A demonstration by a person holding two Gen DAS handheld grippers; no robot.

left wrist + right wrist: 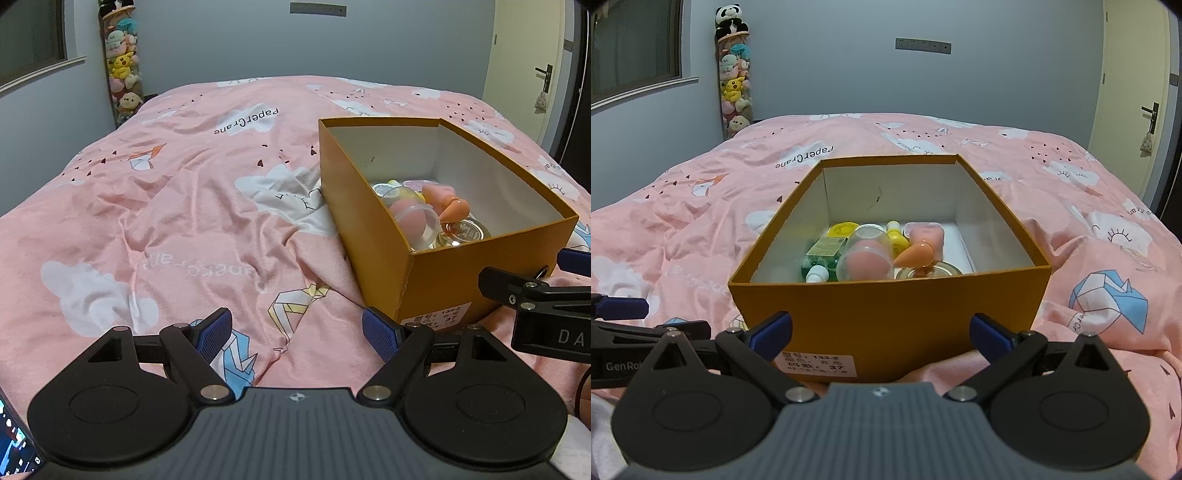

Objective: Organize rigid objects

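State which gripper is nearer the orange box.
Right. The right gripper faces the orange box head-on, its open fingers flanking the labelled wall. The left gripper, also open, sits off the box's left corner over the quilt.

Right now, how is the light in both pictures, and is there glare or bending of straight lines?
Left wrist view: dim indoor light, the orange box sharp, a small glint on the round tin lid. Right wrist view: same dim light, the wall edges and the door curve from the fisheye lens.

Box [886, 325] on bed [701, 229], small containers [864, 254] inside, plush toys [735, 88] behind bed
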